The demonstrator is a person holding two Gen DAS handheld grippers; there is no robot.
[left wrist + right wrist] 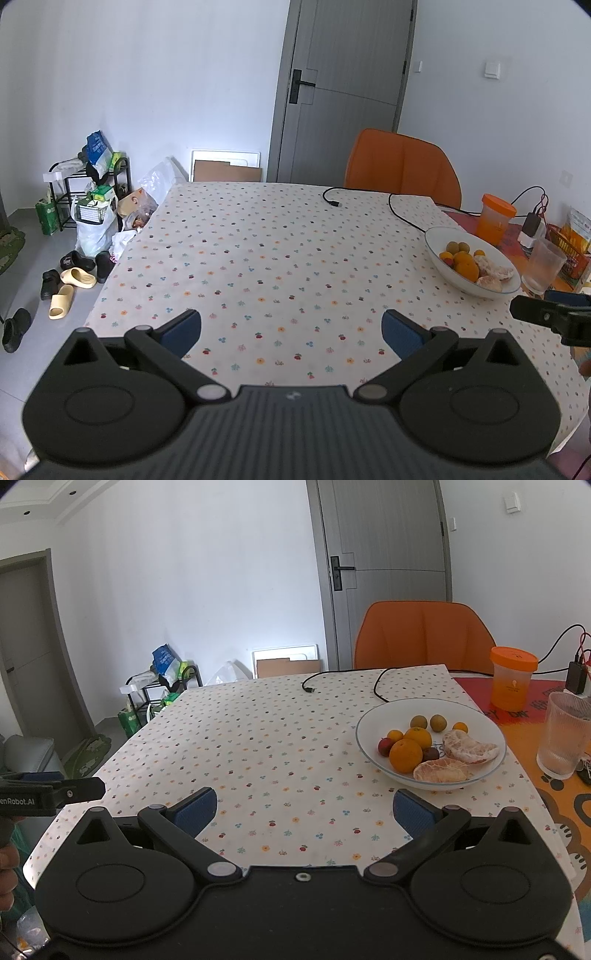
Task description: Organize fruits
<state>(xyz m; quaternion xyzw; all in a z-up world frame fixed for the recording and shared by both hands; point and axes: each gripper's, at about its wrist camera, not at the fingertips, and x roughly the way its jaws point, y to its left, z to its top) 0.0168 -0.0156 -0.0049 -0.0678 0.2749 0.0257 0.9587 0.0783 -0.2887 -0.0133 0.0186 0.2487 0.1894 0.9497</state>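
Fingers [417, 808] of both your grippers stood apart and empty above the worktop [258, 746], while all visible fruits [406, 755] already lay gathered in the white bowl [369, 716].

My left hand-held gripper [291, 330]: black body, ribbed grey centre plate, small logo, two round black discs, silver pivot pins, blue textured finger pads [183, 332]. My right hand-held gripper [306, 810]: same black build, central screw, blue pads [413, 812]. White "enRobot.AI" lettering visible on side of left one.
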